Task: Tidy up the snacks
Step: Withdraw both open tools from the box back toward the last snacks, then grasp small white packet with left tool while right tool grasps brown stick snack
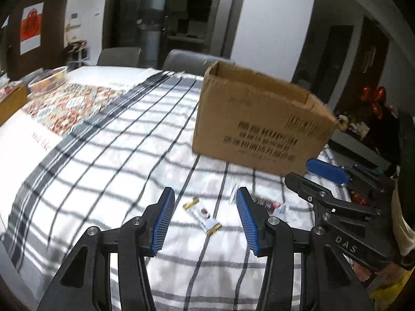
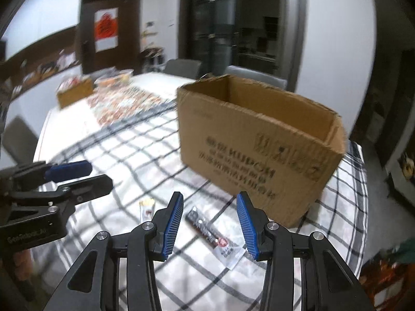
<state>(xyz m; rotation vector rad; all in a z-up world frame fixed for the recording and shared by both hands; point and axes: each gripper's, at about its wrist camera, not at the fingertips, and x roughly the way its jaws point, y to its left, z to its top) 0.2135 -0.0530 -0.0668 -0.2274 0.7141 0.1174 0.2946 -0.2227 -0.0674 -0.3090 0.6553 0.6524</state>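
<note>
Left wrist: blurry checked tablecloth, maybe table.

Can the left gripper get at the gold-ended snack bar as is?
Probably yes. The left gripper is open and the gold-ended snack bar lies flat on the checked cloth in line with its gap, nothing covering it. The right gripper points at the dark packet beside it.

Left tool jaws apart above gold-ended snack bar, checked tablecloth, open cardboard box beyond
</note>
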